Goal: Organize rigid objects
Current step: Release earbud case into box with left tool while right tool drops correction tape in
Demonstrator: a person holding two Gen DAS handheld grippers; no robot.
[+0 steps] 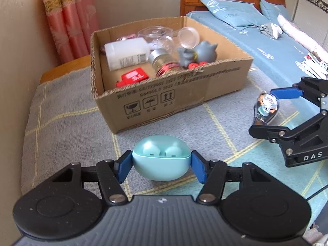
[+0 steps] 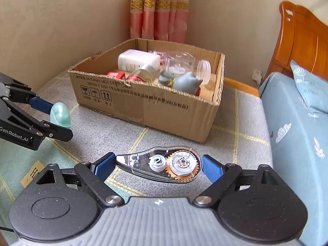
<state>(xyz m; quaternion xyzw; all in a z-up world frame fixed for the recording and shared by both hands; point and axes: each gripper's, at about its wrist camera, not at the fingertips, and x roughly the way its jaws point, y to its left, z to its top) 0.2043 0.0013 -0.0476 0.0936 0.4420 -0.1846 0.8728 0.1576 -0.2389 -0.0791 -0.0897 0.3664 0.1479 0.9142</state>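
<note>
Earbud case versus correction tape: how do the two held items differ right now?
The earbud case in the left gripper is opaque mint and rounded; the correction tape in the right gripper is clear, flat and tapered, gears showing. The case is gripped across its short width, the tape end to end. Both are off the blanket, short of the cardboard box.

both grippers are matte black with blue pads on the fingers, silver screws at the linkage pivots and a ribbed grey housing. the left gripper (image 2: 61, 121) reads "genrobot.ai" in white; the right gripper (image 1: 266, 110) shows "das".
</note>
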